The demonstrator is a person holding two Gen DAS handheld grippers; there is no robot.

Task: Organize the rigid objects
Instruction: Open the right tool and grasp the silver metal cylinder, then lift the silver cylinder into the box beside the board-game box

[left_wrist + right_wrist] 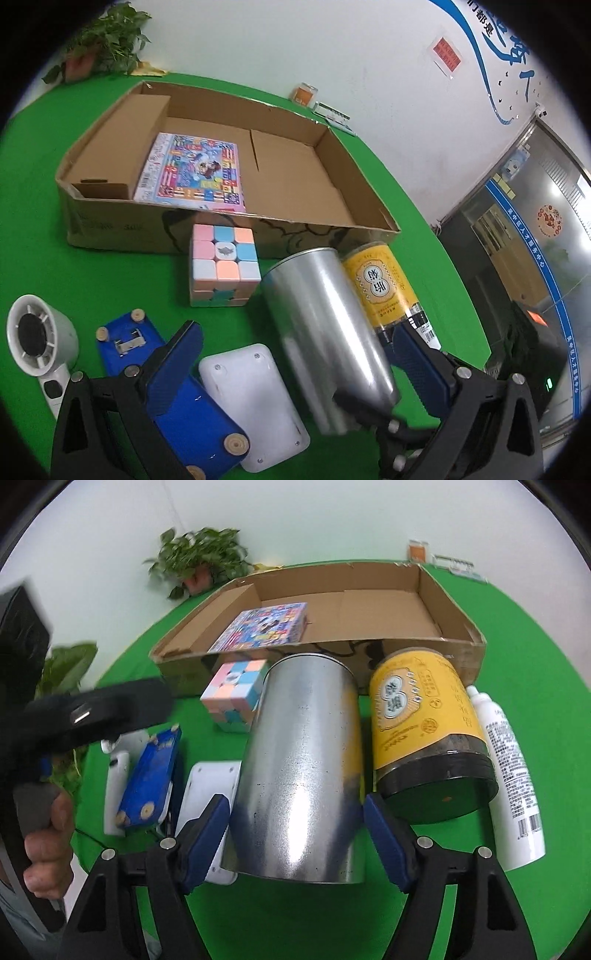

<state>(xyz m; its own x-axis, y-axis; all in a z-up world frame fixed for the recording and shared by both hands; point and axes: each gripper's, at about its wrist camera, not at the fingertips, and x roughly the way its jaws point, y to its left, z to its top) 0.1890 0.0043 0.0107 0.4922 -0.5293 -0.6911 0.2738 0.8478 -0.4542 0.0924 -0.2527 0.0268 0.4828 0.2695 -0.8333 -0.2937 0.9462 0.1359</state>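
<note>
Jar writing: the yellow jar [417, 716] has Chinese words on a white badge and more small gold print around it; too small to read.
Bottle writing: the white bottle [513, 786] has rows of tiny print and a bar code near its bottom end.
Cube mark: the cube [221, 269] has a small grey logo on its middle square.
Wall writing: big blue Chinese letters and a red sign, too far off to read.
Right claw [295, 827]: partly spread, with a blue pad on each side of the silver can [303, 757], pinching it near its closer end.
Left claw [299, 354]: spread as wide as it goes and holding nothing; the can lies in the gap between its fingers.
Can: lying on its side on the green worktop [110, 280], just beside the jar, with the cube near its far end.
Box [240, 110]: open cardboard, behind the can, with a bright flat game pack [192, 170] inside on the left.
Bottle place: lying against the jar's other side.
</note>
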